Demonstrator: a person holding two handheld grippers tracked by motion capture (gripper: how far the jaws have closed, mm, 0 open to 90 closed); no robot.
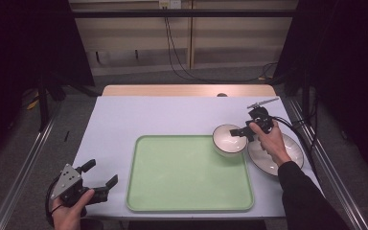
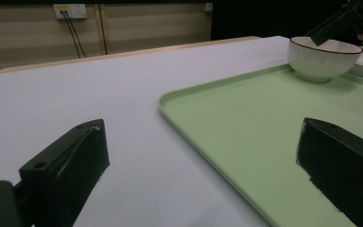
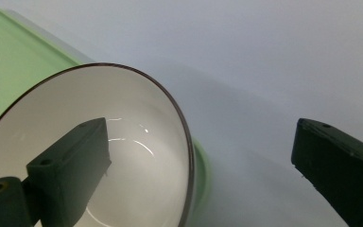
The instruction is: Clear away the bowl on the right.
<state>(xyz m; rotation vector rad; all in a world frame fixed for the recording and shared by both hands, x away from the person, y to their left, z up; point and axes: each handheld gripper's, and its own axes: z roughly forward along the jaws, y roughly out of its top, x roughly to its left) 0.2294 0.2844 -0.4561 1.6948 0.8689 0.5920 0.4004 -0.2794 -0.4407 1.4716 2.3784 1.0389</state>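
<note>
High view: right hand-held gripper [image 1: 238, 132] spread, one jaw inside the bowl [image 1: 229, 140], the other outside its rim, placed for a rim grasp. Bowl sits on the tray [image 1: 189, 175] corner, plate [image 1: 276, 155] beside. Left hand-held gripper [image 1: 100, 179] spread, idle above the table [image 1: 148, 115].

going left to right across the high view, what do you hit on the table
left gripper → green tray → white bowl → right gripper → white plate
</note>
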